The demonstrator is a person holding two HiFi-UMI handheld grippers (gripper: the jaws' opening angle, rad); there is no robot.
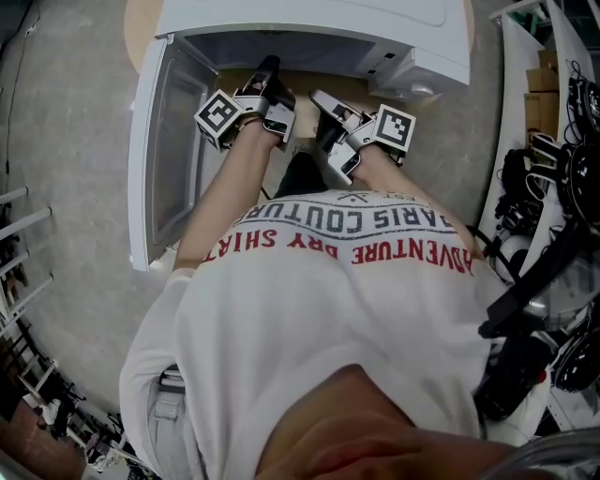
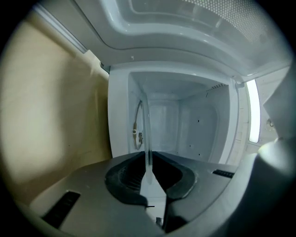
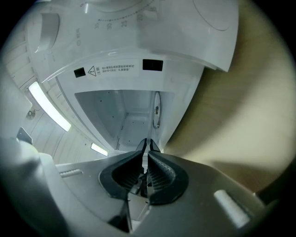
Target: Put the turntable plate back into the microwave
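Observation:
The white microwave (image 1: pixel 375 28) stands on a wooden table with its door (image 1: pixel 173 150) swung open to the left. Both grippers are at its mouth. My left gripper (image 1: pixel 267 73) (image 2: pixel 149 172) is shut on the clear glass turntable plate (image 2: pixel 147 134). I see the plate edge-on, reaching forward into the empty cavity (image 2: pixel 185 125). A roller ring (image 2: pixel 137 126) (image 3: pixel 157 111) lies on the cavity floor. My right gripper (image 1: pixel 326 101) (image 3: pixel 147 149) sits beside the left with its jaws together, and nothing shows between them.
The wooden tabletop (image 1: pixel 141 28) carries the microwave. A rack with cables and gear (image 1: pixel 562 141) stands close on the right. The person's white shirt (image 1: pixel 328 309) fills the lower head view. Grey floor (image 1: pixel 66 141) lies to the left of the door.

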